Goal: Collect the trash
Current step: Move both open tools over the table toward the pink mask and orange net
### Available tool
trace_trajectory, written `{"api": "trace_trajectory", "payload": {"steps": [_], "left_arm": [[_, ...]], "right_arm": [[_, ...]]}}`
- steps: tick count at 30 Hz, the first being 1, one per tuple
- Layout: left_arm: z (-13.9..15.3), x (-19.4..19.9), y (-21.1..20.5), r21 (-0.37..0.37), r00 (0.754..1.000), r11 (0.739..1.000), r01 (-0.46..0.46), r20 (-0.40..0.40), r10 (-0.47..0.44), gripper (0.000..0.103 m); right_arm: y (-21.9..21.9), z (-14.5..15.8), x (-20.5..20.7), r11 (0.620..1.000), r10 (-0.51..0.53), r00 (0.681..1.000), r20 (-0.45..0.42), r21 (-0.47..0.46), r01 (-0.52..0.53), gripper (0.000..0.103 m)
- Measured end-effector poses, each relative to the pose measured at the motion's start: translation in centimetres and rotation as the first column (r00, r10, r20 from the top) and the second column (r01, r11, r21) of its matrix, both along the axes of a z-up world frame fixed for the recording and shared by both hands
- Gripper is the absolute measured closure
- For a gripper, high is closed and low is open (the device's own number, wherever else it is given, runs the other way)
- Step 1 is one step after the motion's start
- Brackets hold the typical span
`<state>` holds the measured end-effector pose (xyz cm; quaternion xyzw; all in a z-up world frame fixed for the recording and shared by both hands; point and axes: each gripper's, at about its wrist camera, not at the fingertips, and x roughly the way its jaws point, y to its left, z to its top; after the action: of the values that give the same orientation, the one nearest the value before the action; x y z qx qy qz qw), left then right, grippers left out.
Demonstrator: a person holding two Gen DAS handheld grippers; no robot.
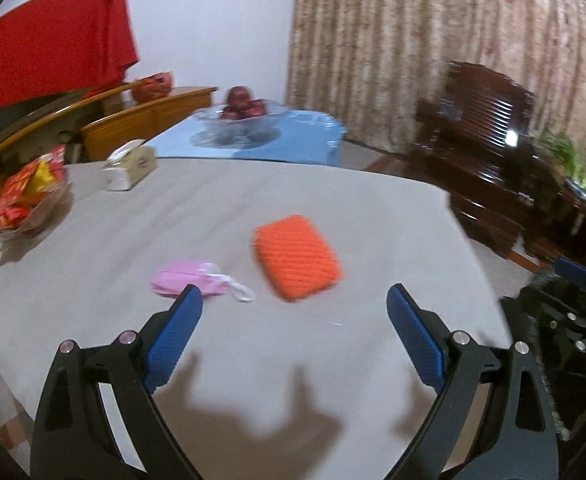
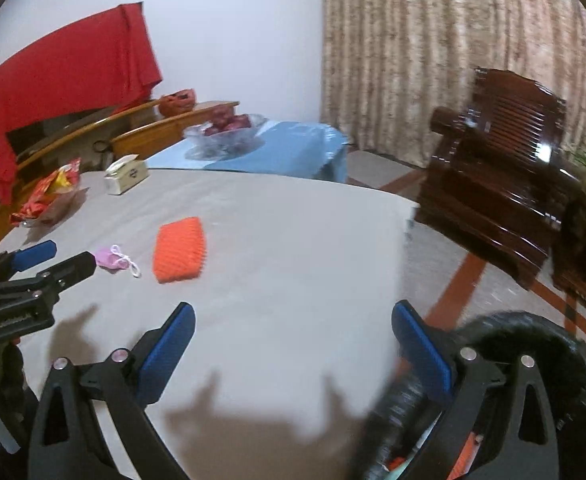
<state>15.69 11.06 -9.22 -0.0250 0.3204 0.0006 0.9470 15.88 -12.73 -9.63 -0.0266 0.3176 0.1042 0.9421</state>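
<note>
A crumpled pink face mask (image 1: 191, 282) with white loops lies on the grey tablecloth (image 1: 253, 208), just beyond my left gripper's left fingertip. An orange knitted pad (image 1: 297, 262) lies to its right. My left gripper (image 1: 295, 300) is open and empty above the table. In the right wrist view the mask (image 2: 113, 260) and the orange pad (image 2: 179, 249) lie far left; my right gripper (image 2: 293, 316) is open and empty near the table's right edge. A black-lined trash bin (image 2: 505, 396) sits below the right finger, off the table. The left gripper (image 2: 53, 260) shows at the left; the right one (image 1: 573, 300) at the right.
A tissue box (image 1: 131, 166) and a bowl of red snack packets (image 1: 25, 196) stand at the table's far left. A glass bowl of red apples (image 1: 243, 114) sits on a blue-covered table beyond. Dark wooden chairs (image 2: 497, 184) stand to the right.
</note>
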Motion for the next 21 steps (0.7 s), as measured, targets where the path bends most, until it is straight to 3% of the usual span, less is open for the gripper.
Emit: {"api": "trace_trajectory", "payload": {"steps": [11,21], "left_arm": [[-3.5,5.8,7.7,0.01,0.99,0.991,-0.131,-0.05,0.131,0.012],[-7.5,9.0,10.7,-0.01,0.978,0.987,-0.158,-0.141,0.155,0.012]], "right_arm": [[7.7,-3.6,8.2,0.997,0.076,0.995,-0.069,0.005,-0.076,0.006],[13.0,-7.2,13.1,0.99,0.137,0.979,-0.148,-0.012,-0.14,0.006]]}}
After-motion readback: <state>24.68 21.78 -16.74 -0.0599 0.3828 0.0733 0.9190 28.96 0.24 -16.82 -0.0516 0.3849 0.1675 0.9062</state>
